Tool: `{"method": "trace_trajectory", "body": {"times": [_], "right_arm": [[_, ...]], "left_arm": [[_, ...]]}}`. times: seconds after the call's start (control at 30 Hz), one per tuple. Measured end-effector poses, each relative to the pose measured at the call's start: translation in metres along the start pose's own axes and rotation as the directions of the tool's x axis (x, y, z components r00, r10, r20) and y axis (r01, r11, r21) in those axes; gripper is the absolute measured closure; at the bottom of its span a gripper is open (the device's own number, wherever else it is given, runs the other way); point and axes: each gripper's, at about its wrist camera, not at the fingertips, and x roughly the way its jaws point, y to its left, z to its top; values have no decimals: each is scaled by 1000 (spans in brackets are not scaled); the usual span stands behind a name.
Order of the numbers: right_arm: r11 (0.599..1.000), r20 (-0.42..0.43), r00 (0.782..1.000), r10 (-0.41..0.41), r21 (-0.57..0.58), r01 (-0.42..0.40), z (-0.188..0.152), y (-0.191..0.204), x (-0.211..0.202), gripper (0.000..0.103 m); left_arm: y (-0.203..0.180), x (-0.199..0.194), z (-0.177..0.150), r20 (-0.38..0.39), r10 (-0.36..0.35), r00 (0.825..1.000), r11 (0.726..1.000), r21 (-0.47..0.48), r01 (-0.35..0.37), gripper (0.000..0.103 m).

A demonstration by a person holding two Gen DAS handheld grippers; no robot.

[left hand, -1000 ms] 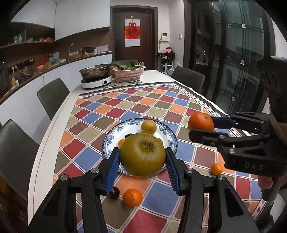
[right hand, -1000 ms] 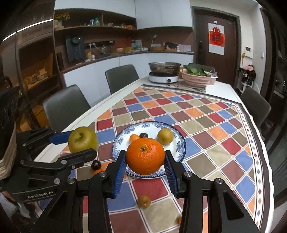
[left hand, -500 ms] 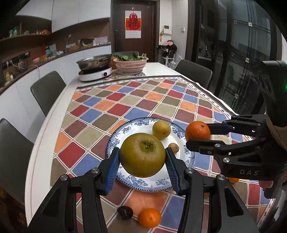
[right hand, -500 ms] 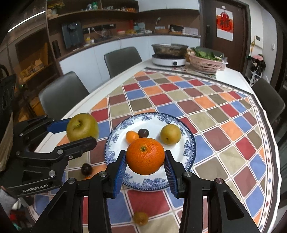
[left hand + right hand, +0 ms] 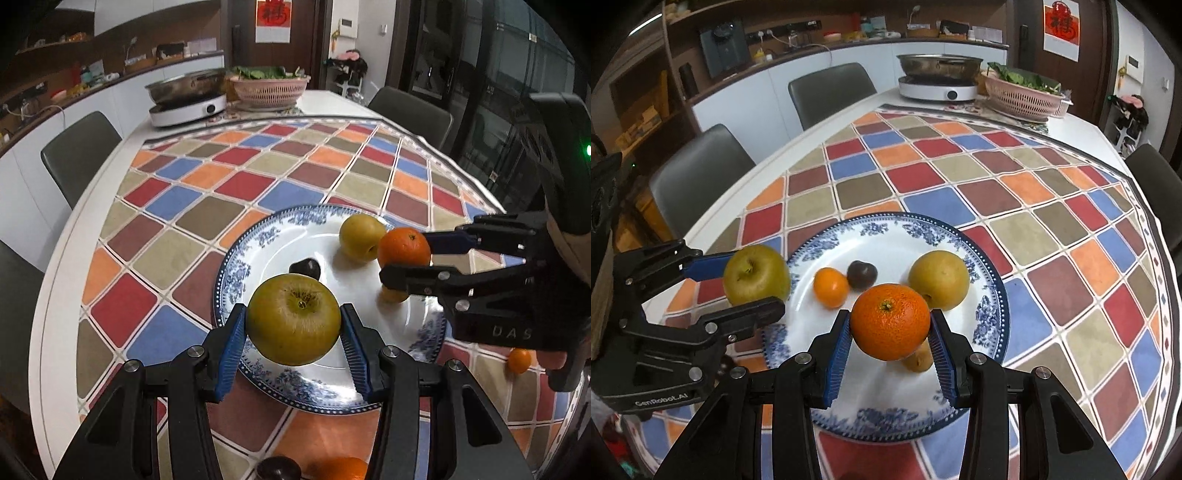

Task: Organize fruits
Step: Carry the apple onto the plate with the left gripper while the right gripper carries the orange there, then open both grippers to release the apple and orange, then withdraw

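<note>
Green apple, firm, heavyish, smooth-skinned: left gripper clamps it at widest girth, frame centre. Orange, softer w/ grippy peel, pinched likewise by right gripper over plate; squeeze lightly.

Each camera rides behind its own fingers, close above the plate and angled down. Both share the plate; the right gripper shows at three o'clock, the left gripper at nine.

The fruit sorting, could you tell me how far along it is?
Done: a pear, a plum and a small orange lie on the plate. In hand: left gripper holds the apple, right gripper the orange. Left: a kumquat on the cloth.
</note>
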Motion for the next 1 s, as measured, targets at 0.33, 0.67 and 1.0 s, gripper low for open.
{"method": "trace_trajectory", "body": {"times": [0.33, 0.67, 1.0], "right_arm": [[999, -37, 999, 30, 22, -29, 5, -10, 22, 60], [996, -14, 998, 58, 71, -57, 2, -20, 18, 56], [998, 76, 997, 11, 62, -16, -6, -9, -32, 50]], "left_arm": [[-2, 20, 2, -66, -2, 998, 1000, 21, 4, 53], [-7, 0, 8, -3, 50, 999, 999, 19, -50, 36], [-20, -48, 3, 72, 79, 994, 997, -10, -78, 36]]}}
